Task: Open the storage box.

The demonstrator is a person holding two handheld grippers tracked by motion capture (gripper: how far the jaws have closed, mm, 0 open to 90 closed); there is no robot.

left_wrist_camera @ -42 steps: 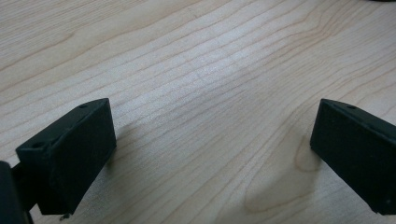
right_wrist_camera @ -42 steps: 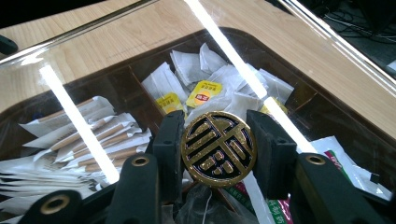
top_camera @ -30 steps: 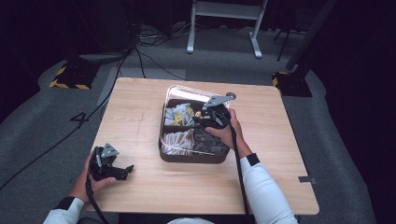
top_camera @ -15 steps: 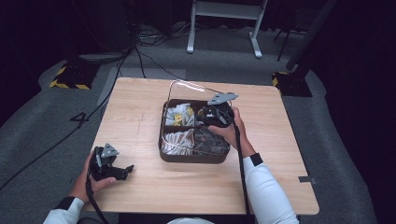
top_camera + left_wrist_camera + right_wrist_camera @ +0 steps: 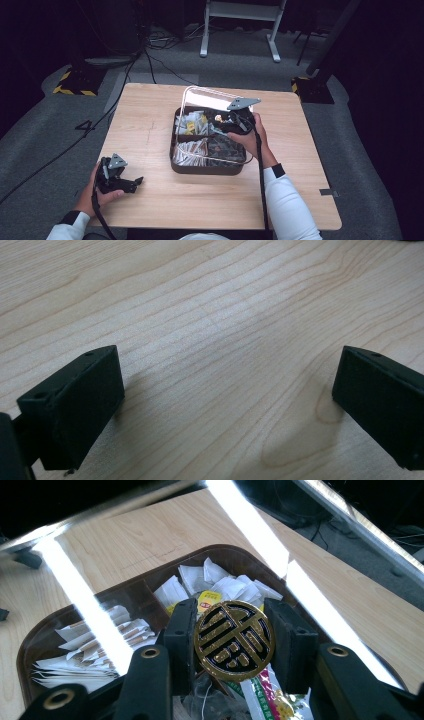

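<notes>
A: Right gripper view, entry: the right gripper (image 5: 232, 642) is clenched on the gold medallion knob (image 5: 234, 640) of the clear lid (image 5: 250, 525). Both pads press the knob's edges; the disc face is turned toward the camera.

B: Where is the lid relative to the box?

A: High view: it is raised and tilted over the far half of the brown compartment box (image 5: 207, 167), which sits mid-table. I cannot tell whether the lid's far edge touches the box rim. Below it, white tea sachets (image 5: 220, 585) fill the far compartments and paper packets (image 5: 85, 650) lie in the left one.

B: Advice for the lift?

A: Judgement only: keep the squeeze steady on the knob, since it is a thin disc and the lid could swing about it. Raise it straight until its edge is above the rim, then carry it sideways to bare table (image 5: 145, 115), away from the sachets.

B: And the left gripper?

A: Left gripper (image 5: 134, 182) rests at the near left of the table, well apart from the box. Left gripper view: jaws spread wide, only wood grain between them. Judgement: it could steady the box wall if the box shifts.
</notes>
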